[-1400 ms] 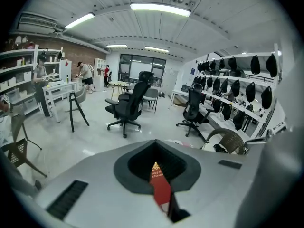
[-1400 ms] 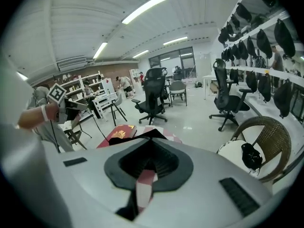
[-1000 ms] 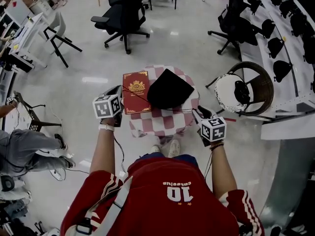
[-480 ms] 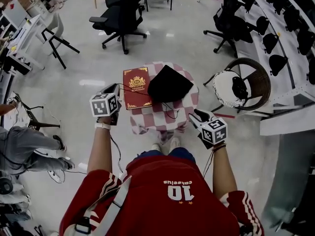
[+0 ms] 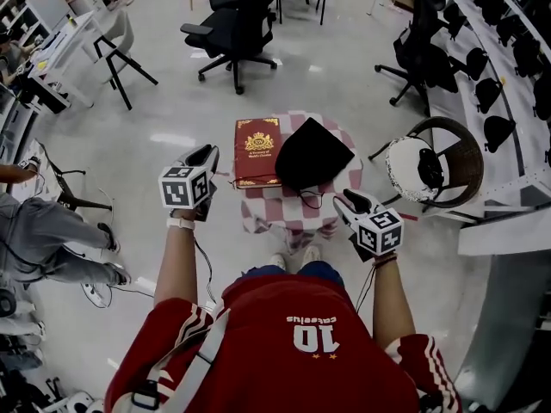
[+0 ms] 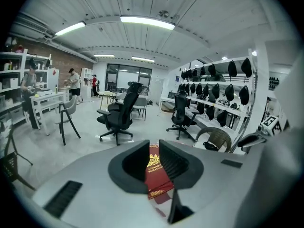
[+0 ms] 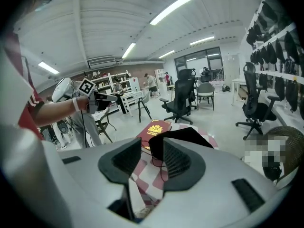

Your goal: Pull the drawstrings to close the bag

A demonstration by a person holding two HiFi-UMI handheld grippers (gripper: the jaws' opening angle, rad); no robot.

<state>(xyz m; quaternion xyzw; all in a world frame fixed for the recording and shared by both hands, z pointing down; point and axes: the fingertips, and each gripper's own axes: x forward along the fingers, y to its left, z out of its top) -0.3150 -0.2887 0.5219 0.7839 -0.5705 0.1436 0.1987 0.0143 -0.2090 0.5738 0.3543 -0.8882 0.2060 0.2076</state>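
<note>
A black drawstring bag (image 5: 314,155) lies on a small round table with a red-and-white checked cloth (image 5: 284,213), beside a red book (image 5: 258,149). Its thin cords lie slack: one loops at the near edge (image 5: 310,199), one crosses the book's near end. My left gripper (image 5: 209,155) hovers left of the table, its jaws opening with nothing between them; through their gap (image 6: 154,151) only the book (image 6: 156,186) shows. My right gripper (image 5: 347,199) stands open off the table's near right edge, empty (image 7: 152,148), facing the bag (image 7: 187,134) and the cord loop (image 7: 158,165).
Black office chairs (image 5: 237,28) stand beyond the table. A wicker chair with a white cushion (image 5: 430,157) is close on the right. Shelves of black bags (image 5: 516,50) line the right wall. A seated person's legs (image 5: 43,248) are at the left, and a folding chair (image 5: 120,46) at the far left.
The cords that ran taut from the bag to both grippers now lie slack on the table. The right gripper has drawn back from the table; the left jaws have parted.
</note>
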